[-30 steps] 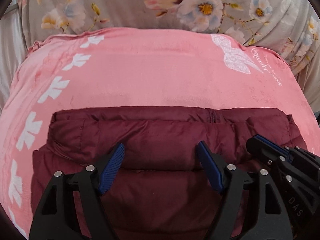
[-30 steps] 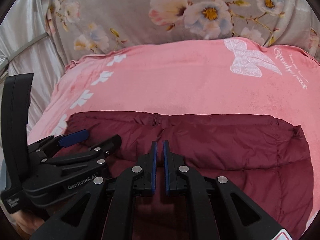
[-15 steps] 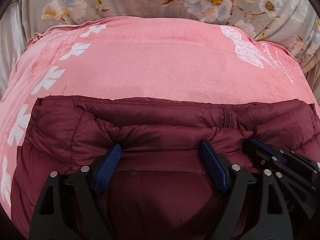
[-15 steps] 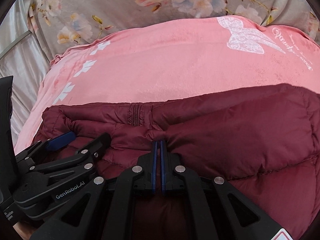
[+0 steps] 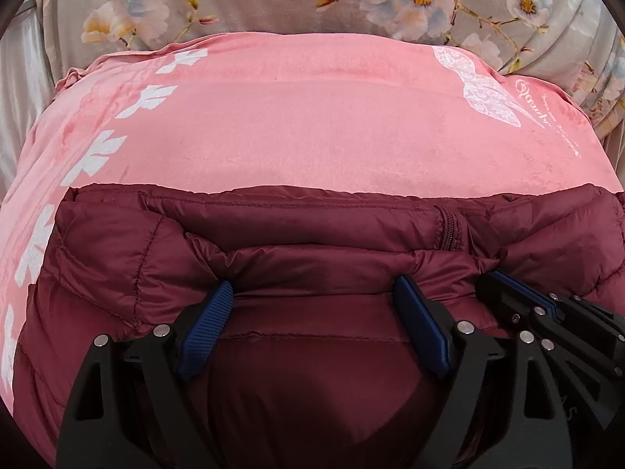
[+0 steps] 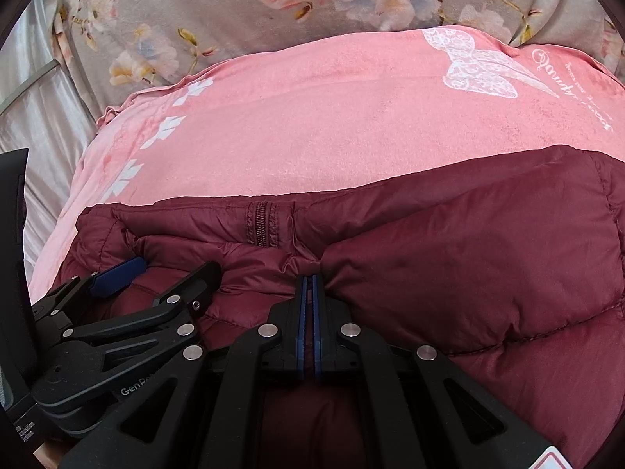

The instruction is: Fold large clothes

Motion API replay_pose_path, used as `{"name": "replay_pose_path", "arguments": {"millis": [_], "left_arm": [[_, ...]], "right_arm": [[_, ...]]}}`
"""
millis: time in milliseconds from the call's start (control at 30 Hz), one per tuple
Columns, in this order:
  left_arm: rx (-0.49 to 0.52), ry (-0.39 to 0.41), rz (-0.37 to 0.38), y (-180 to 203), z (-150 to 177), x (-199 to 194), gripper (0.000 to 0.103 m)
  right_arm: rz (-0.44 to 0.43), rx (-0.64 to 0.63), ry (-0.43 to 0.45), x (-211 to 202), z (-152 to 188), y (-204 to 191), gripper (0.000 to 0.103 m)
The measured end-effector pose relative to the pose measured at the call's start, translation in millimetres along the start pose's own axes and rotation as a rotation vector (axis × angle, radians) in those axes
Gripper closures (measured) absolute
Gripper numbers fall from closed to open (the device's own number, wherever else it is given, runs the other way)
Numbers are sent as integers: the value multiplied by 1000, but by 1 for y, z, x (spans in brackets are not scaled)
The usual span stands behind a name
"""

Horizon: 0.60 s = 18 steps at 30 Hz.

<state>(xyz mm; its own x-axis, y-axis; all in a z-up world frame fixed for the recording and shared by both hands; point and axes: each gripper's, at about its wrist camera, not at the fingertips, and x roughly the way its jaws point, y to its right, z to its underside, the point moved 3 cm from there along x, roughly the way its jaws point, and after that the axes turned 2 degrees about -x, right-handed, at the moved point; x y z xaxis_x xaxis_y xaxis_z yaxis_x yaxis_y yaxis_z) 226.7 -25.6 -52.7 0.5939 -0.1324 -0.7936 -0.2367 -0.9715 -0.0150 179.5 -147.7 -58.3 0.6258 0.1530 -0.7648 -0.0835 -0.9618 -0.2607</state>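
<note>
One maroon quilted jacket lies folded on one pink blanket over one floral sheet, its single zipper at the far edge, with two grippers on the near fold: left gripper spread wide, right gripper pinching jacket fabric.

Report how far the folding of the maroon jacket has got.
Done: the maroon quilted puffer jacket lies doubled over on the pink plush blanket. In hand: the right gripper pinches its folded edge; the left gripper is open against it. Left: releasing; any further fold can't be judged.
</note>
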Motion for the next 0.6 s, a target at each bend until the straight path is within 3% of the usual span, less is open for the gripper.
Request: {"name": "replay_pose_path", "arguments": {"millis": [167,333,500,600], "left_arm": [[-31,15,40,-5,-1,-3,20],[-200,55,148,-55,0,-52,22],[-292,114,48,-136,16,-110,9],[-379,38,45,-186,38,-105,8]], "right_arm": [[-11,0,10,0,-2,3,103],[5,-31,35,-33,0,-9,96],[-54,-81,52,-83,26,-39,96],[-98,-76,35,-89,40,-53,96]]}}
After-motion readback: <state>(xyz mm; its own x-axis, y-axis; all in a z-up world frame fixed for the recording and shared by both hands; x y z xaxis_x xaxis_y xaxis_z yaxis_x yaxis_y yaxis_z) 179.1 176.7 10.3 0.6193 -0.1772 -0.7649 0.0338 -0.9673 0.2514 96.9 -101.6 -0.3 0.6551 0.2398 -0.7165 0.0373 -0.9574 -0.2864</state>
